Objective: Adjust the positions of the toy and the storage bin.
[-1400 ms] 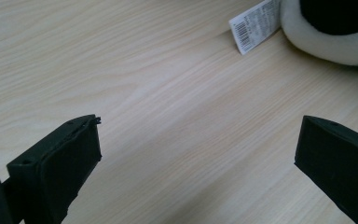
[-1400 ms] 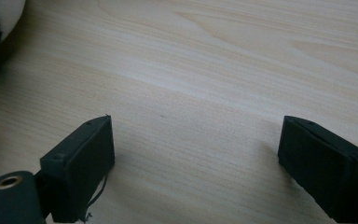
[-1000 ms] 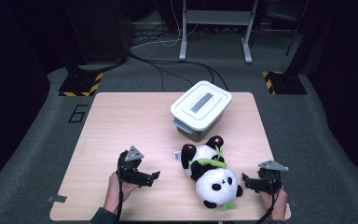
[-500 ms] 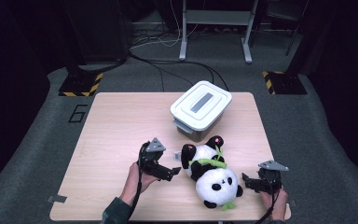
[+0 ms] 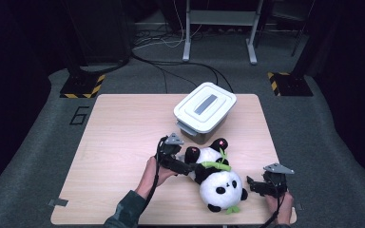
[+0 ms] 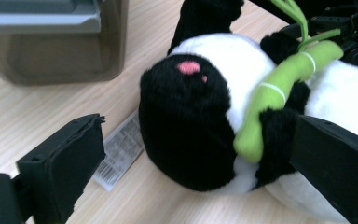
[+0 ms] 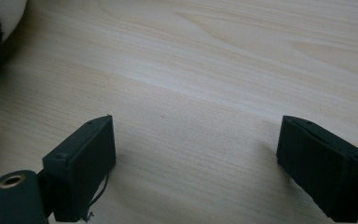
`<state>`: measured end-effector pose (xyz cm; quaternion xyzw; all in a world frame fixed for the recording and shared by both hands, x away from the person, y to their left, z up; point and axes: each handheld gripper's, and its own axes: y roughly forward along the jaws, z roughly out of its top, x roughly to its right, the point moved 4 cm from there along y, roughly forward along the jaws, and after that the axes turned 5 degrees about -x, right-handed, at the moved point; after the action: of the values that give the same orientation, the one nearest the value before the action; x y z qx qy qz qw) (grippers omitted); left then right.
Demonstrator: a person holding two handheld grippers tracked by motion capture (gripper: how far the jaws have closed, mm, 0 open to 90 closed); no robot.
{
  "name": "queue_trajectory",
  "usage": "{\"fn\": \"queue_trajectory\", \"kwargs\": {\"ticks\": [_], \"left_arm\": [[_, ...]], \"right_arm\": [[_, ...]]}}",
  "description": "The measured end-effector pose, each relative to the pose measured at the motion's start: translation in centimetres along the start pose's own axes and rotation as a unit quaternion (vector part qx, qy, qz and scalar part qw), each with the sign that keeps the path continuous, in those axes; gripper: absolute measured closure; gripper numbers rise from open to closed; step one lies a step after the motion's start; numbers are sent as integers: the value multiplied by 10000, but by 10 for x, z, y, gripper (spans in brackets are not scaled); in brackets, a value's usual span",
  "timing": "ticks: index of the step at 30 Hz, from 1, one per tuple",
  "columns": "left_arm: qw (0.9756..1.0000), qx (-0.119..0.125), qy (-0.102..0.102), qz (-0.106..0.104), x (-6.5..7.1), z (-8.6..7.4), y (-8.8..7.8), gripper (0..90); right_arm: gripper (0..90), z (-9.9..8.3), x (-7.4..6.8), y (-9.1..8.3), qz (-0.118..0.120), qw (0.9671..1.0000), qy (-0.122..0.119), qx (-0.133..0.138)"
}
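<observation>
so the surface [image 5: 123, 142] bears a lidded bin [image 5: 204, 111], the panda [image 5: 216, 178] lying beside it, ungrasped. left gripper [image 5: 183, 167] fingers stand apart around its leg; right gripper [image 5: 254, 185] fingers apart over bare wood.

A light wooden table [image 5: 114, 142] is seen on grey carpet. On it are laid a white lidded plastic box [image 5: 204, 112] and, just beside that, a plush panda [image 5: 216, 178] with its sewn-in label [image 6: 119, 156].
</observation>
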<state>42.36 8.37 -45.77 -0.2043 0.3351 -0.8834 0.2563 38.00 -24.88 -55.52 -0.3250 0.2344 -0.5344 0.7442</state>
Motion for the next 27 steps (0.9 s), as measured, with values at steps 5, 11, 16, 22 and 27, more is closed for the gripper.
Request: {"fn": "queue_trajectory", "kwargs": {"ticks": [5,11,16,22,27], "left_arm": [[10000,-13,-42,9,-2,8,8,163],[9999,-66,-155,-19,-6,10,18,342],[9999,-16,-86,55,-4,7,16,500],[9998,47,-16,187,-1,1,12,586],[9996,189,-28,215,4,-5,6,617]], "right_arm": [[109,0,0,0,1,10000,3,-2],[111,0,0,0,-4,10000,3,-4],[111,0,0,0,-4,10000,5,-3],[112,0,0,0,-6,10000,12,0],[113,0,0,0,-9,10000,10,2]]}}
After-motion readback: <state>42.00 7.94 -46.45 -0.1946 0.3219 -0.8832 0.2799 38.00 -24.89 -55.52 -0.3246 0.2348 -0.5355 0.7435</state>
